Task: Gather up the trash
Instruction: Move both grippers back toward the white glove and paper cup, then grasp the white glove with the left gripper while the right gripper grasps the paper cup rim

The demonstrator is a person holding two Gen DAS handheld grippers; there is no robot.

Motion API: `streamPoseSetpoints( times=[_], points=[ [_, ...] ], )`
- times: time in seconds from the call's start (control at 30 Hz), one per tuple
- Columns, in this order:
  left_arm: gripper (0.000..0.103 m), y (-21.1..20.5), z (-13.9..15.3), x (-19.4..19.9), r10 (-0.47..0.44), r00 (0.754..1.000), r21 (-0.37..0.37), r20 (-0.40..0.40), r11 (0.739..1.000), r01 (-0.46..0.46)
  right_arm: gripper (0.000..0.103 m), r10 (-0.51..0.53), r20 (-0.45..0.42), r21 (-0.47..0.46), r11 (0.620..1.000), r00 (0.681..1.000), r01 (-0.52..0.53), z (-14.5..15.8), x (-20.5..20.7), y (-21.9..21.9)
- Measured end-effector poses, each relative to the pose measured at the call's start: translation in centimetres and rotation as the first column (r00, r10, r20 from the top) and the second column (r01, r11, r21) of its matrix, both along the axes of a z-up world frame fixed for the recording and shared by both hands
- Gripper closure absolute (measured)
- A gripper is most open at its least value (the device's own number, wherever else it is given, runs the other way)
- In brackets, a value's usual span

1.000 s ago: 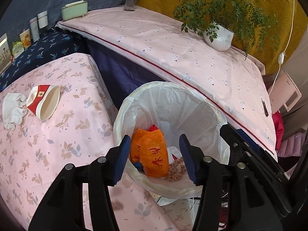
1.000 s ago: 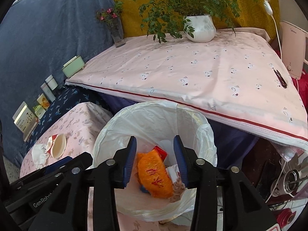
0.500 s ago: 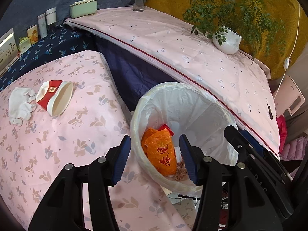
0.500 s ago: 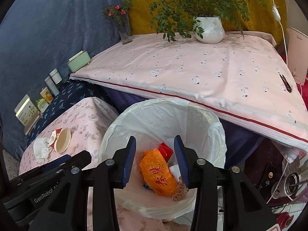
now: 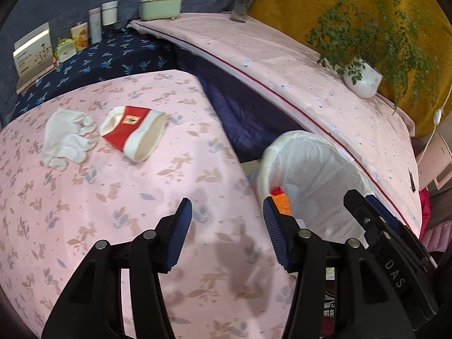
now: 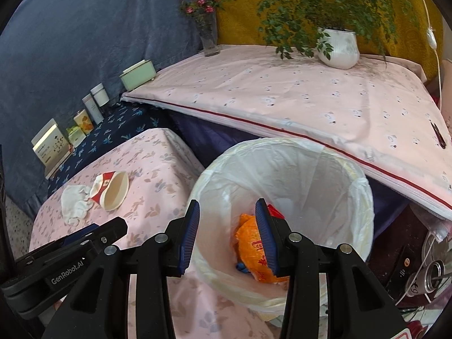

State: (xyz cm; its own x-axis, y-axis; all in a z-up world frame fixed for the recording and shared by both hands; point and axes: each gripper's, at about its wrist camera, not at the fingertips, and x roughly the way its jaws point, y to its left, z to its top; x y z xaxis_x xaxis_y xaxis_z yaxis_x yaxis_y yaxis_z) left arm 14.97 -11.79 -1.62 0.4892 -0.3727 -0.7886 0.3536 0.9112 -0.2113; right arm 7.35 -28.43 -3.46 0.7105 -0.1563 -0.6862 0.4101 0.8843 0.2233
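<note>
A red and white paper cup (image 5: 132, 131) lies on its side on the pink floral table (image 5: 118, 203), next to a crumpled white tissue (image 5: 66, 138). Both also show in the right wrist view, the cup (image 6: 111, 190) and the tissue (image 6: 75, 203). A bin lined with a white bag (image 6: 285, 186) stands beside the table and holds an orange wrapper (image 6: 251, 247). My left gripper (image 5: 227, 223) is open and empty above the table edge, apart from the cup. My right gripper (image 6: 227, 226) is open and empty over the bin rim.
A higher pink table (image 6: 296, 96) stands behind the bin with a potted plant (image 6: 337, 48) and a flower vase (image 6: 209, 39). A dark blue shelf (image 5: 84, 67) holds jars, a card and a green box (image 5: 159, 7). Cables and devices lie at the right (image 6: 429, 268).
My left gripper has swung left from over the bin to over the floral table, bringing the cup and tissue nearer. My right gripper has drawn back slightly from the bin.
</note>
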Motion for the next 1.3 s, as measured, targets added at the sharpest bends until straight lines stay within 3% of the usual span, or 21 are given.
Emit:
streamPoseSetpoints(
  times=[0.33, 0.47, 0.53, 0.6, 0.8, 1.1, 1.3],
  points=[
    [0.053, 6.3, -0.2, 1.9, 0.096, 0.995, -0.001, 0.002, 0.995, -0.096, 0.062, 0.095, -0.012, -0.012, 0.995, 0.995, -0.095, 0.3, 2.8, 5.3],
    [0.044, 9.3, -0.3, 2.8, 0.149, 0.989, 0.007, 0.015, 0.989, -0.149, 0.062, 0.132, -0.017, 0.002, 0.991, 0.991, -0.132, 0.1, 4.1, 7.3],
    [0.044, 10.8, -0.4, 3.4, 0.175, 0.984, 0.010, 0.019, 0.984, -0.175, 0.062, 0.150, -0.022, 0.007, 0.989, 0.988, -0.150, 0.0, 4.8, 8.2],
    [0.044, 12.1, -0.6, 4.1, 0.195, 0.981, 0.019, 0.022, 0.981, -0.196, 0.055, 0.172, -0.027, 0.013, 0.985, 0.985, -0.171, -0.3, 5.6, 9.3],
    [0.038, 15.5, -1.7, 6.4, 0.247, 0.968, 0.044, 0.031, 0.968, -0.248, 0.054, 0.230, -0.042, 0.022, 0.973, 0.972, -0.229, -1.3, 8.6, 12.5],
    [0.032, 19.4, -3.1, 11.5, 0.294, 0.955, 0.062, 0.042, 0.953, -0.297, 0.054, 0.279, -0.072, 0.037, 0.960, 0.957, -0.277, -3.6, 14.2, 15.2],
    [0.032, 19.9, -4.1, 15.0, 0.273, 0.962, 0.055, 0.031, 0.960, -0.274, 0.054, 0.297, -0.092, 0.055, 0.955, 0.951, -0.293, -5.6, 17.1, 16.2]
  ],
)
